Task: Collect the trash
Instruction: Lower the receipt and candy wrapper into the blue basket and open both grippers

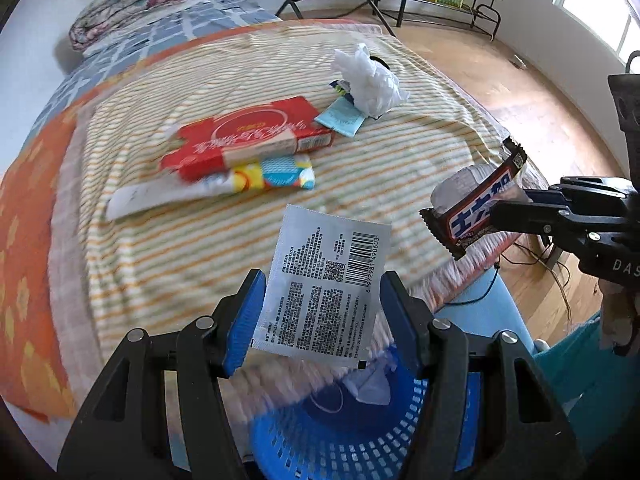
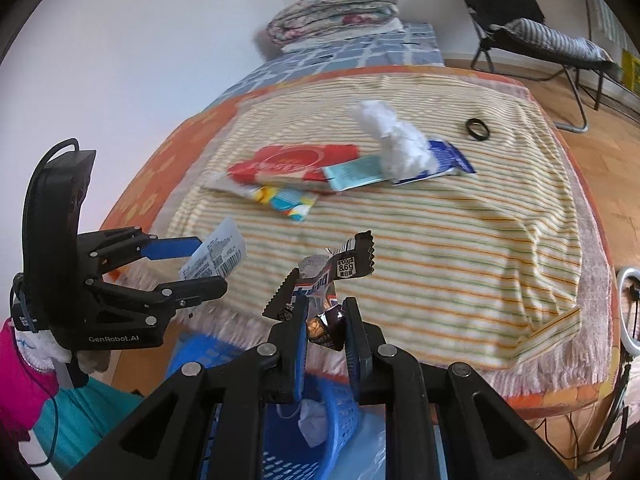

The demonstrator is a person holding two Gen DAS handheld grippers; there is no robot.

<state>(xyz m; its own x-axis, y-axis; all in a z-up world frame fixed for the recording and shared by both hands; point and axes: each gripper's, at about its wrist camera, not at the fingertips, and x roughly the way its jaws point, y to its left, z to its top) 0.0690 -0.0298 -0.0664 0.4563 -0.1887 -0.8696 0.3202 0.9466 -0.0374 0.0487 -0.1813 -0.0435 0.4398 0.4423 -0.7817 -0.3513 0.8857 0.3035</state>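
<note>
The blanket (image 1: 248, 60) was cream with orange and green stripes; the box (image 1: 248, 136) red; the basket (image 1: 352, 440) blue; the wrapper (image 1: 480, 208) seemingly dark brown.

Left gripper (image 1: 322, 308), seen from its own wrist camera, points steeply downward, its blue-padded fingers (image 1: 244, 320) standing moderately apart with a flat silver sachet (image 1: 324, 284) spanning the gap edge to edge, gripped between the pads; right gripper (image 2: 324, 320) likewise angled downward, its jaws drawn nearly together and pinching a dark snack wrapper (image 2: 324, 292); the two grippers sit near one another, side by side, each visible in the other's view.
</note>
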